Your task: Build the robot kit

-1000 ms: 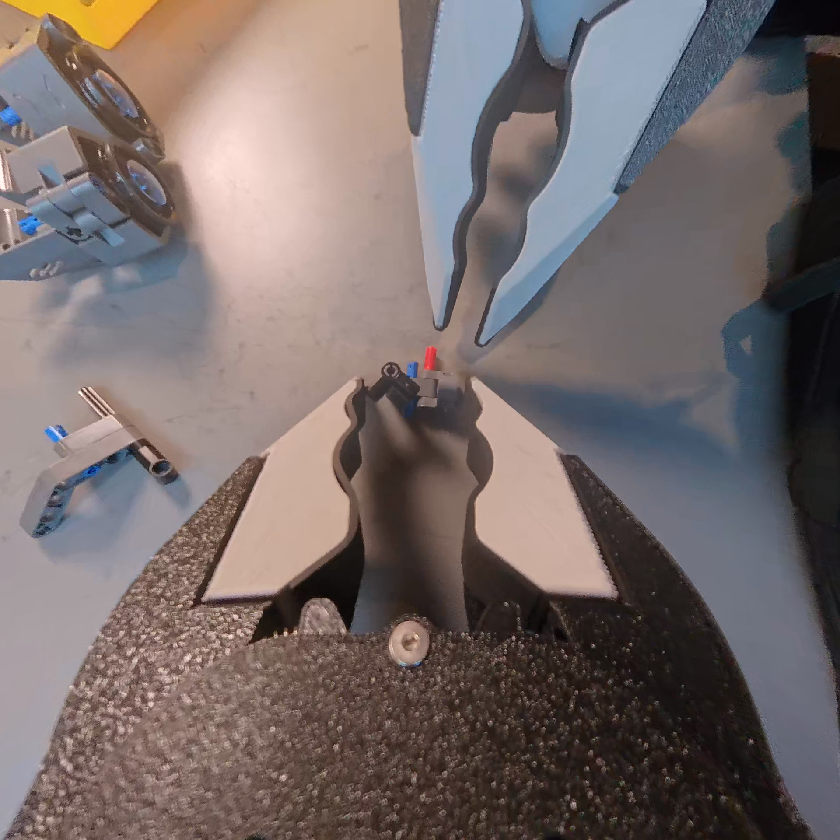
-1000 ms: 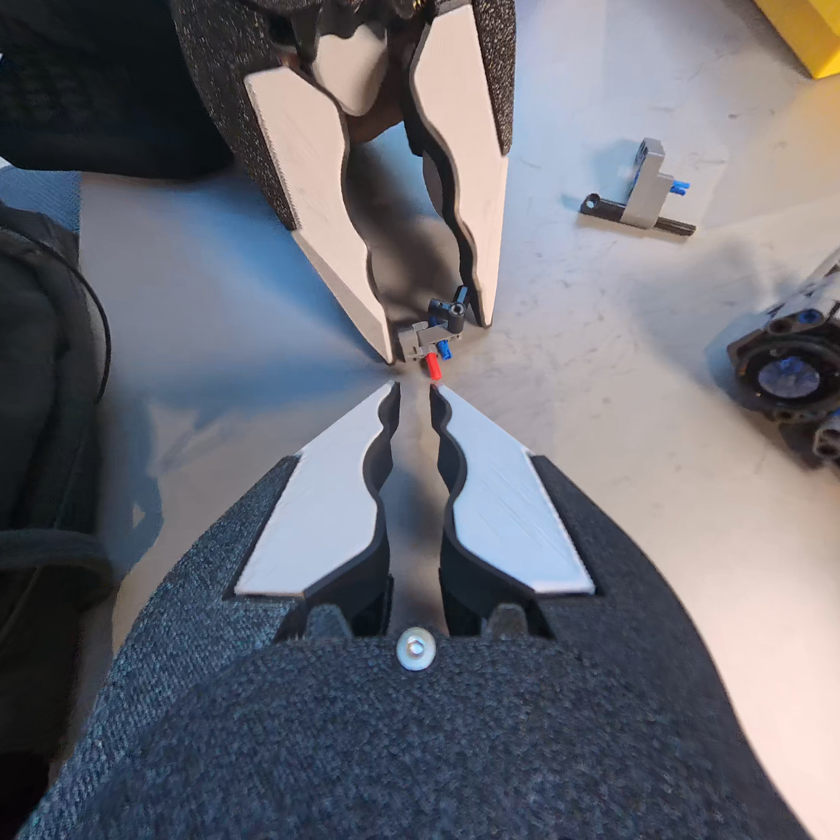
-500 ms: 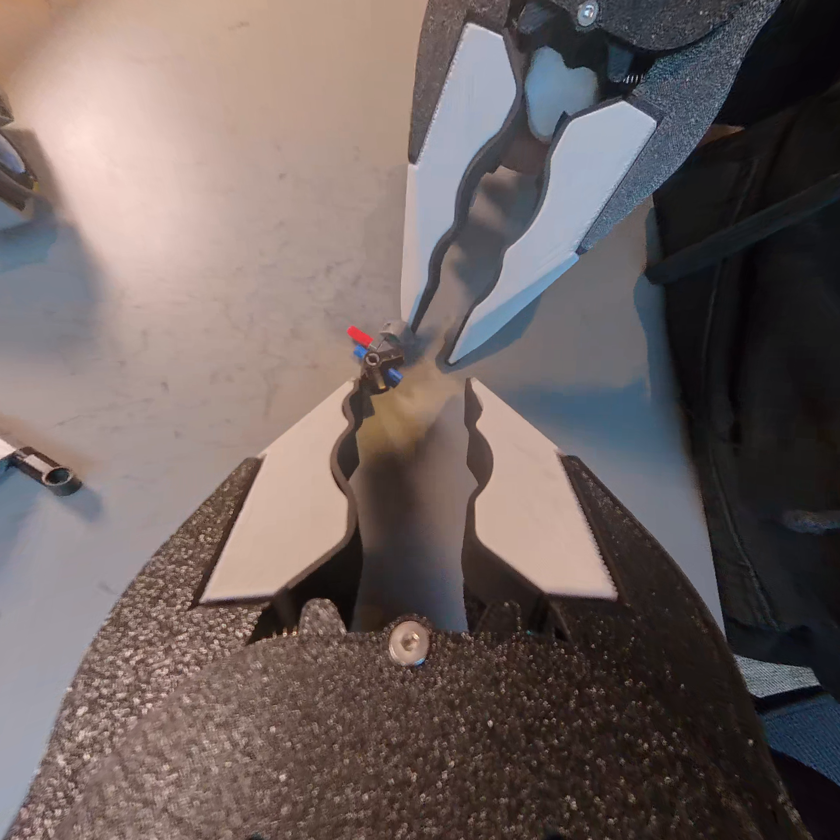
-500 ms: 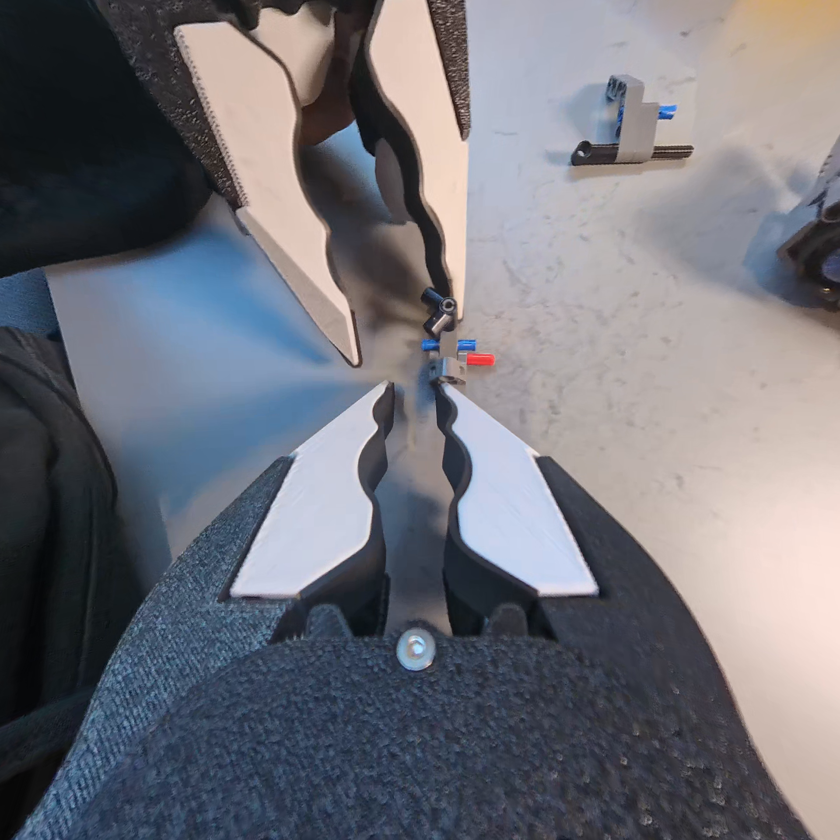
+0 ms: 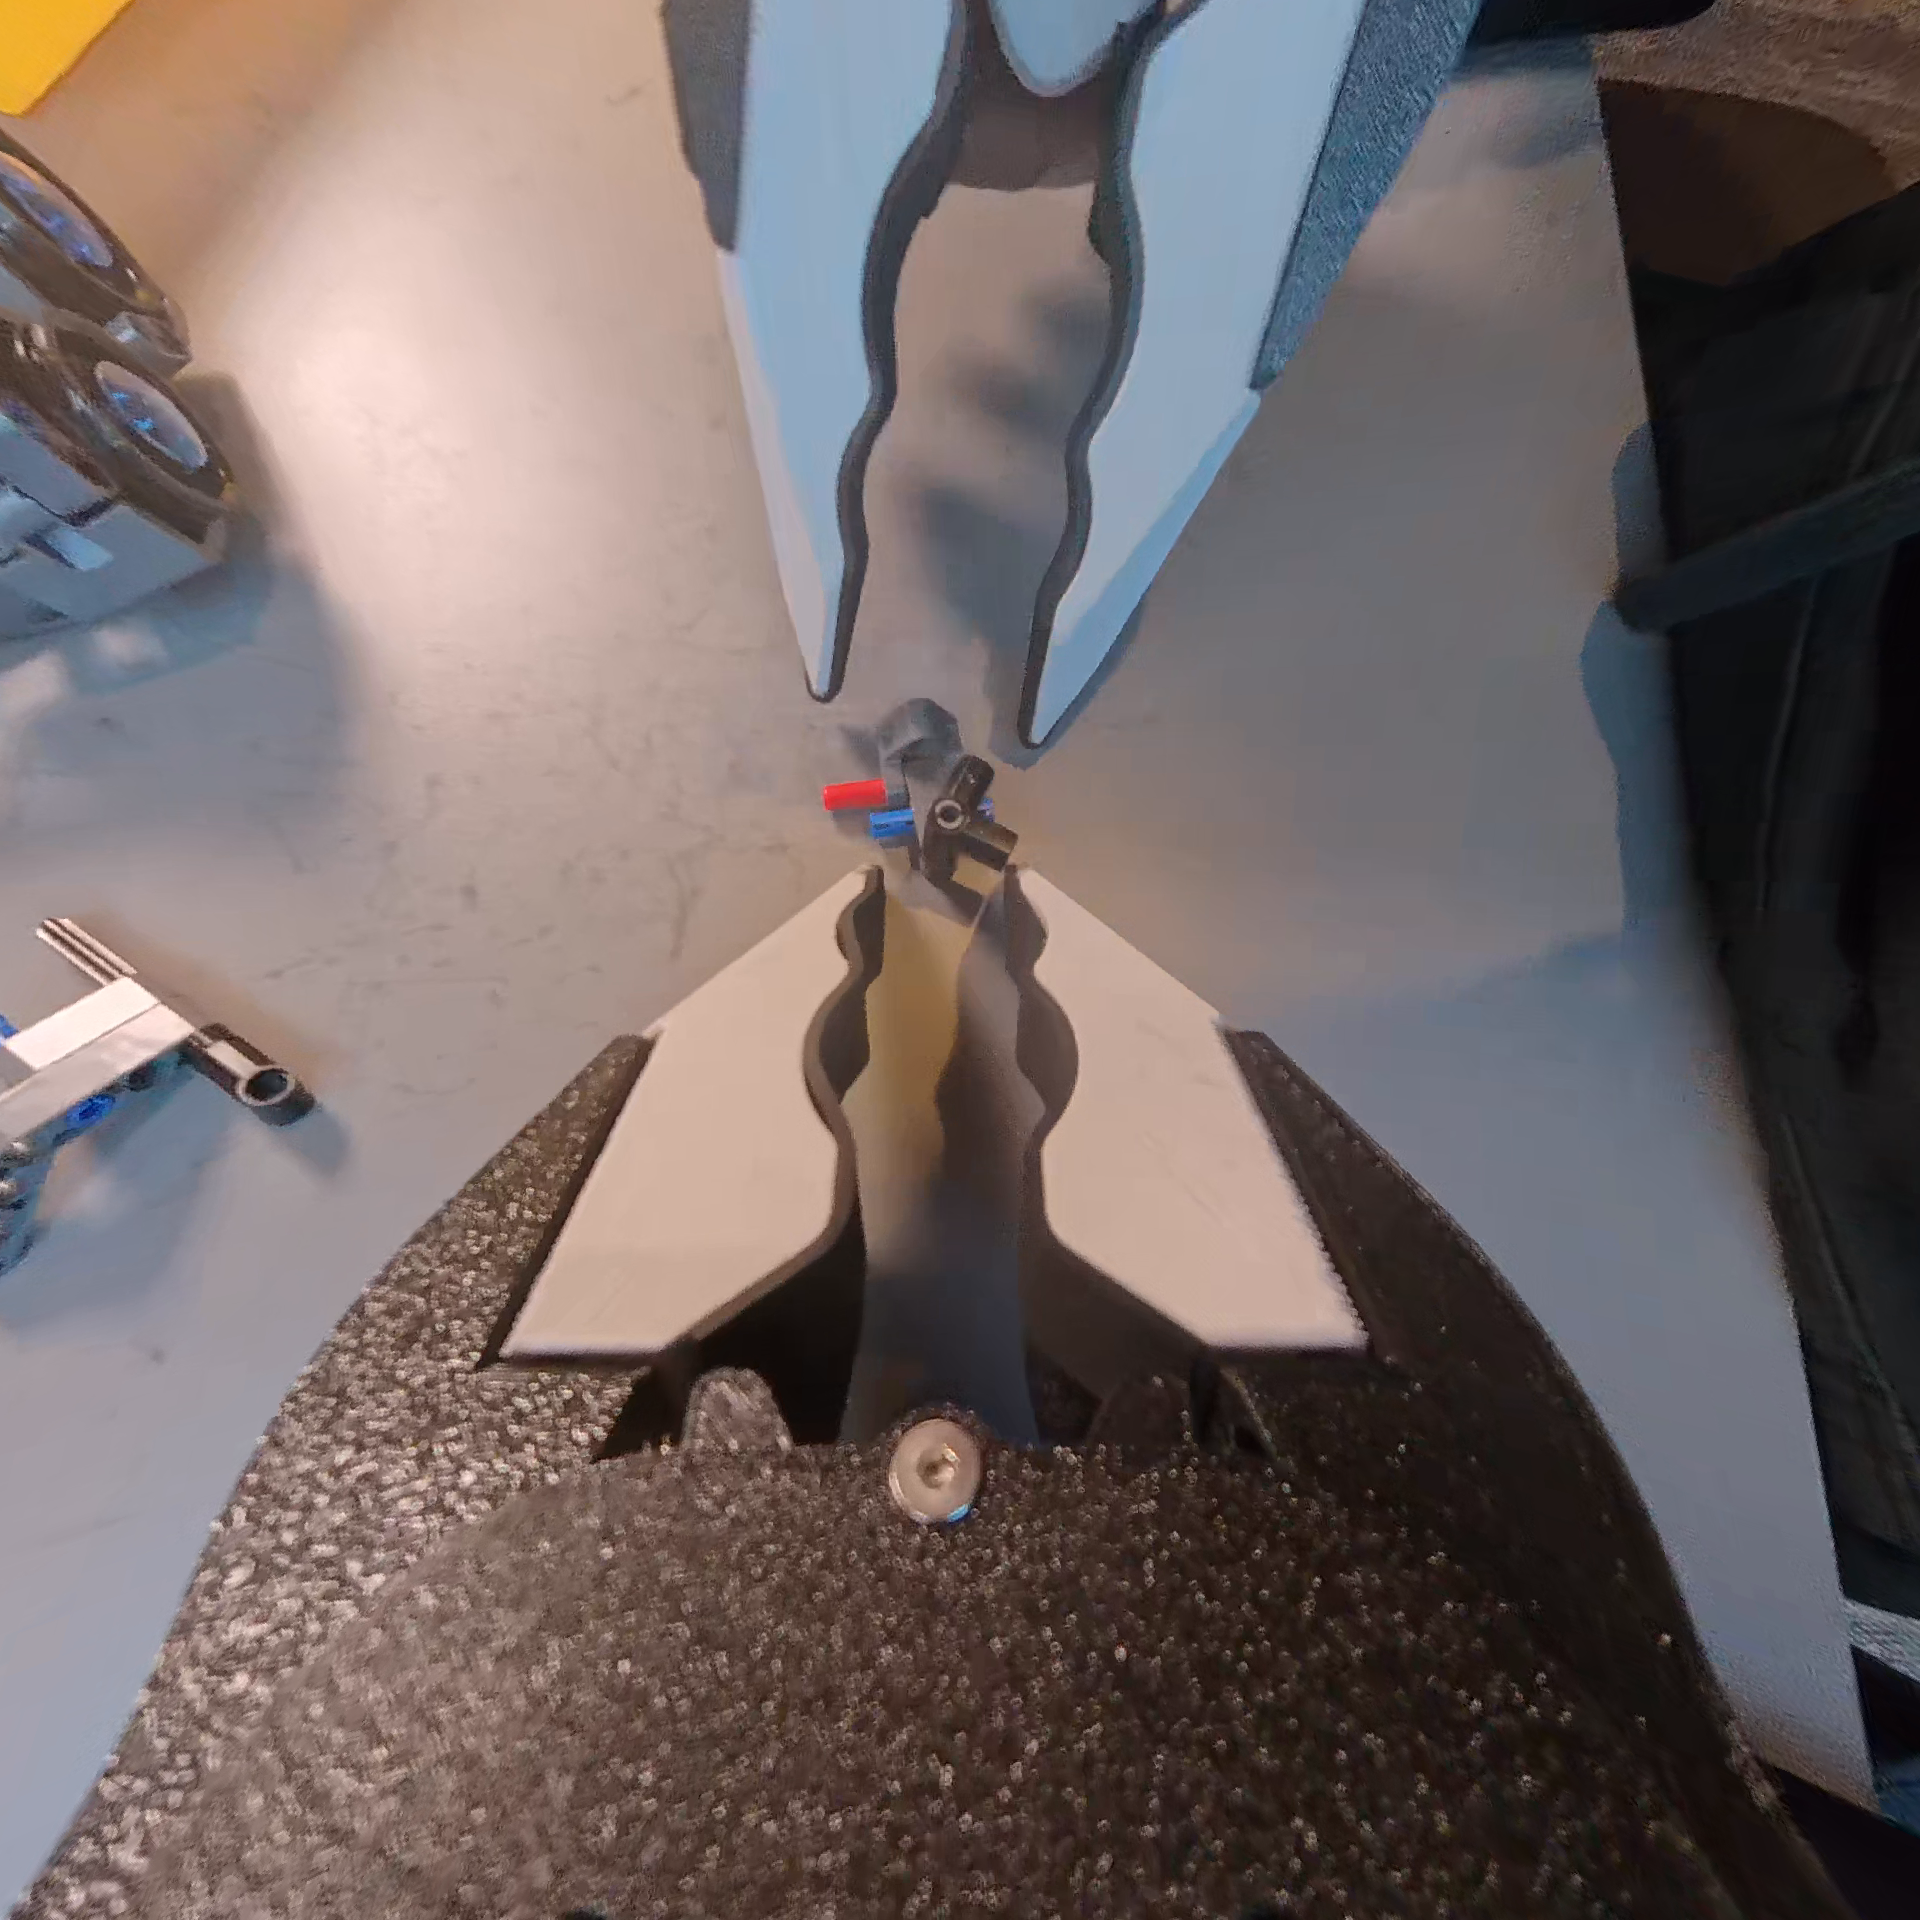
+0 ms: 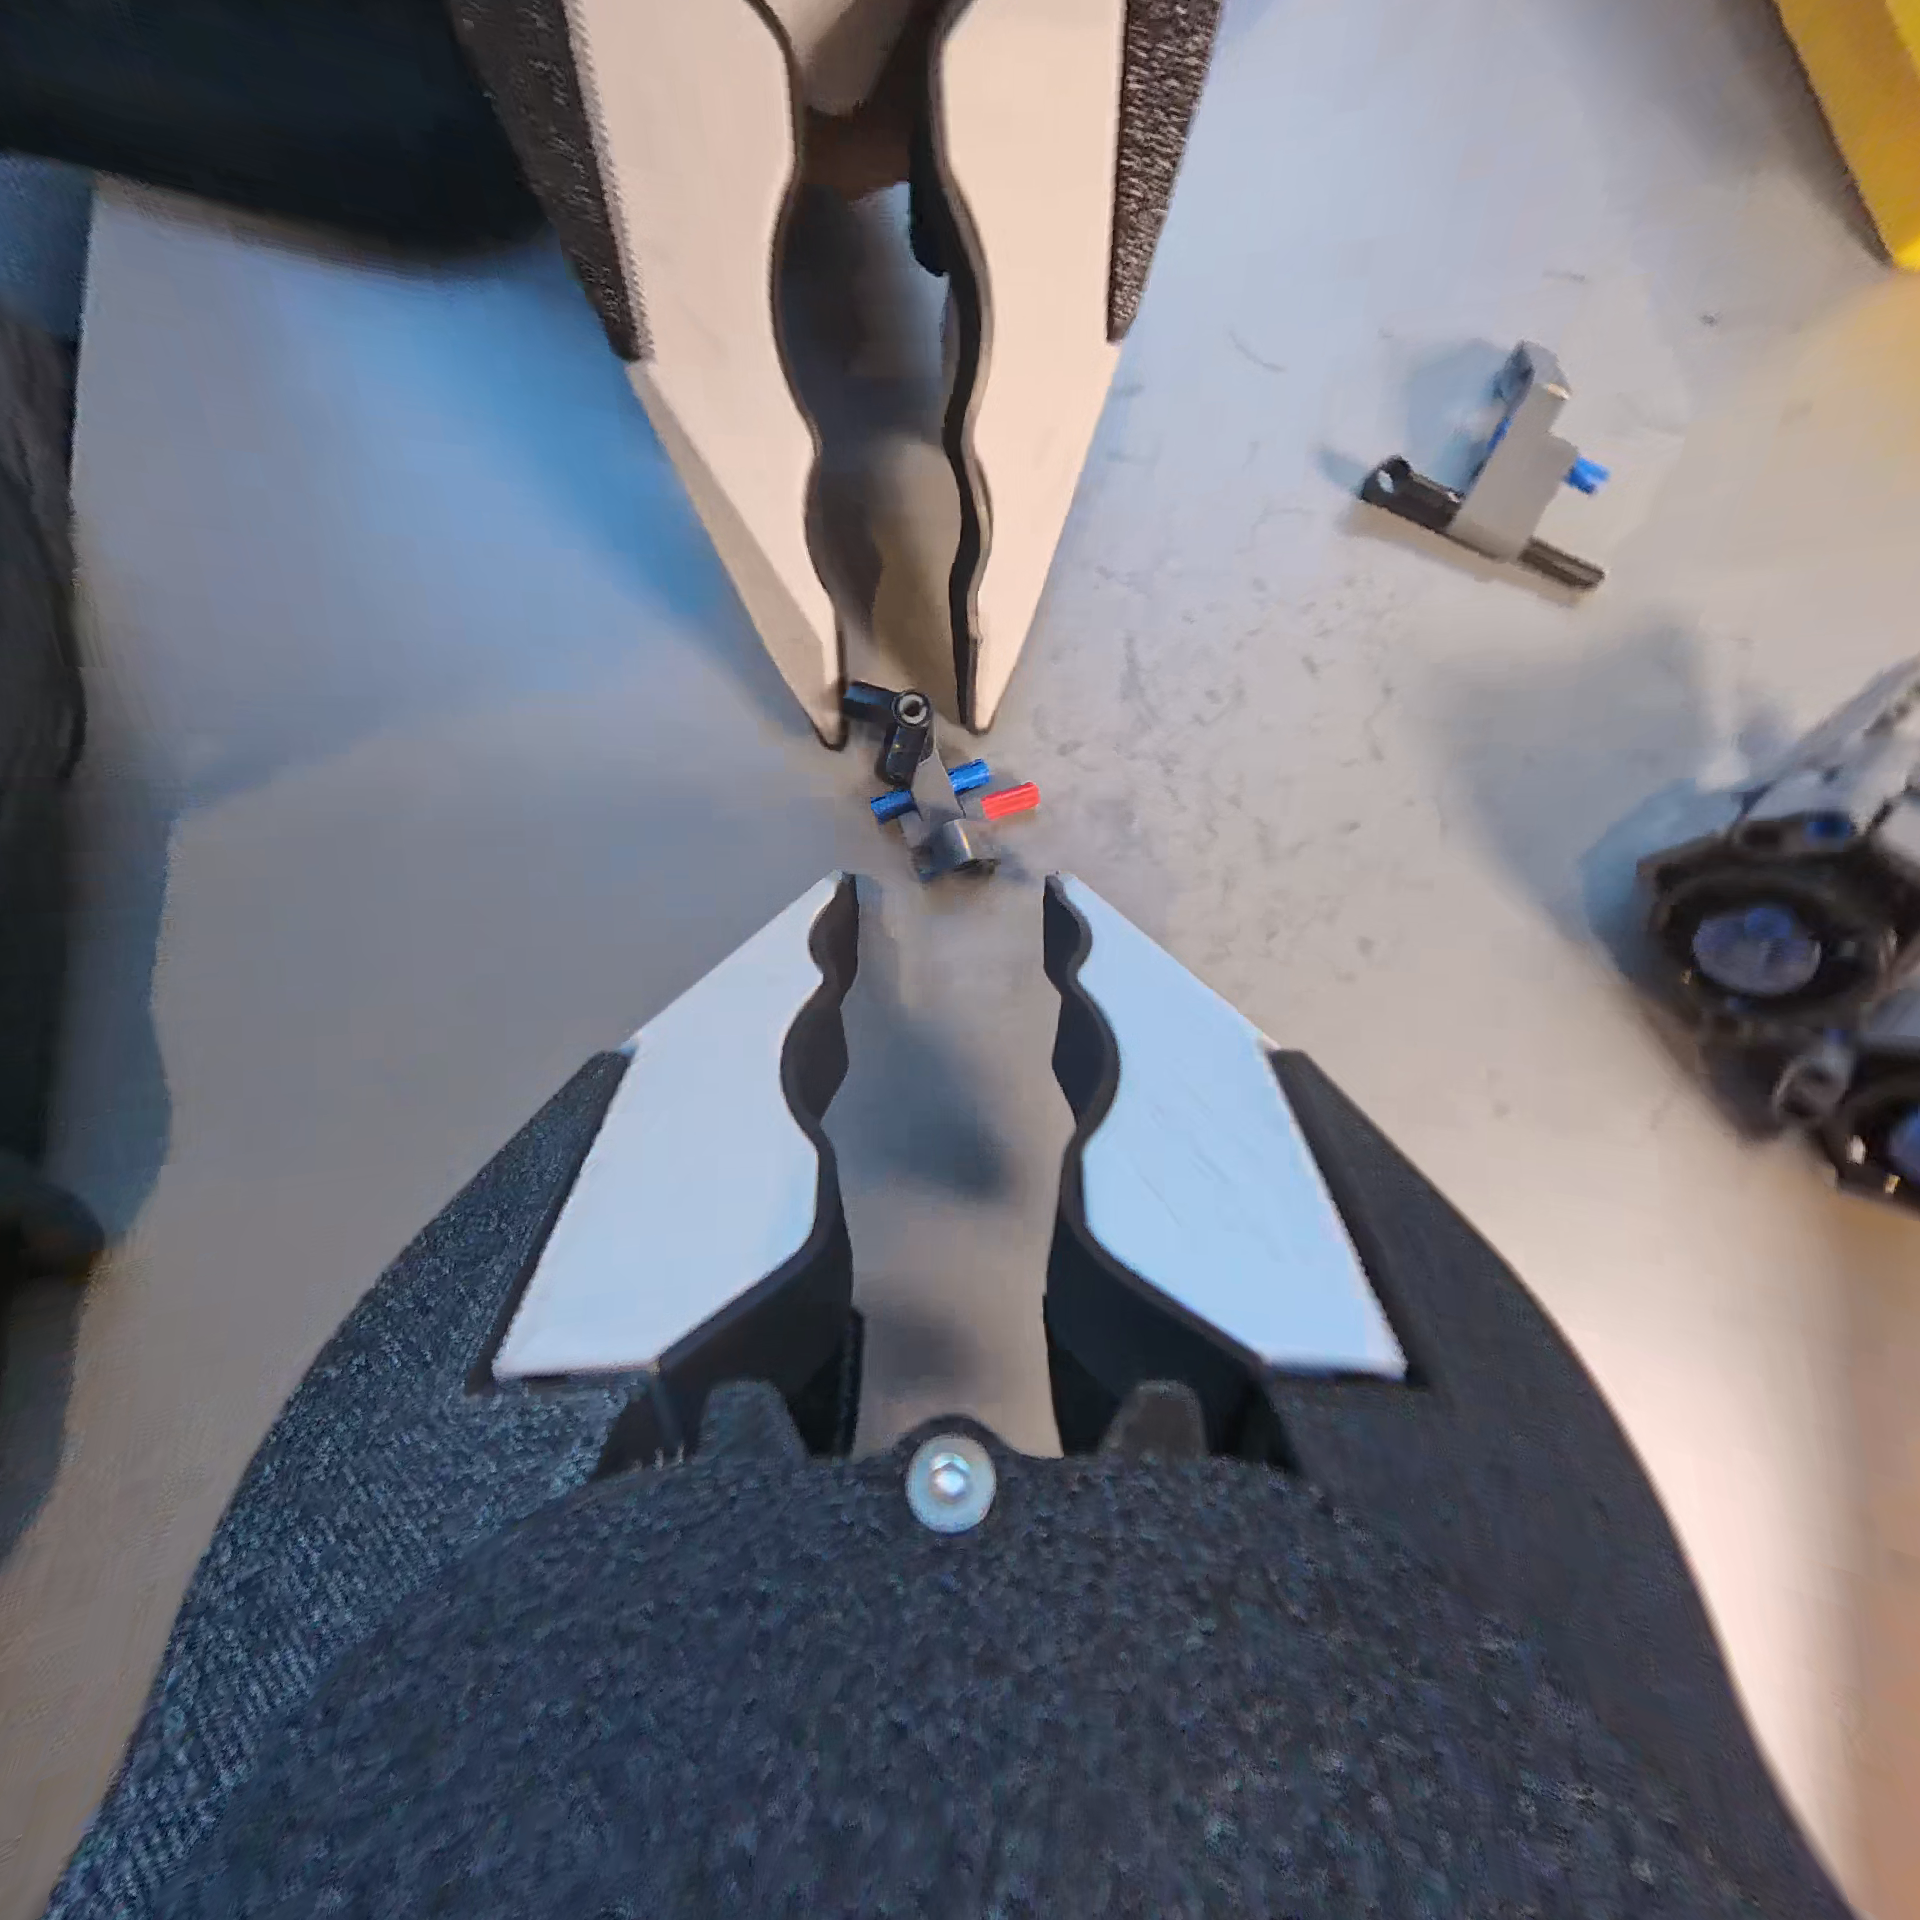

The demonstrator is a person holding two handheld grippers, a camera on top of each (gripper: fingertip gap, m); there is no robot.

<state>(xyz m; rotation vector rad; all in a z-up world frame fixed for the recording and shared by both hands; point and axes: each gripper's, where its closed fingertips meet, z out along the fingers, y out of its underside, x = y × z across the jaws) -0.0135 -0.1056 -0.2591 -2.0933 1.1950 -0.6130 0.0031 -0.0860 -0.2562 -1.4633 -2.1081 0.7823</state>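
Note:
A small brick assembly (image 5: 928, 805) lies on the grey table (image 5: 468, 623), made of a grey piece, black connectors, blue pins and a red pin. My left gripper (image 5: 940, 873) is open a narrow way, with the black connector end just at its tips. My right gripper (image 5: 928, 715) faces it from the other side, open wider and empty, its tips straddling the grey end. In the right wrist view the assembly (image 6: 940, 805) lies between my right gripper (image 6: 948, 881) and my left gripper (image 6: 902, 729). The red pin (image 6: 1010, 801) points sideways.
A grey bracket with a black axle (image 5: 125, 1049) (image 6: 1496, 488) lies to one side. Beyond it stands a grey and black block with round lenses (image 5: 94, 436) (image 6: 1787, 935). A yellow thing (image 6: 1860, 104) is at the far corner. A black bag (image 5: 1787, 727) hangs past the table edge. Both grippers' tips are close together, under 4 cm apart.
My right gripper has opened from nearly shut. My left gripper has narrowed. The assembly has turned on the table, so its red pin now points sideways.

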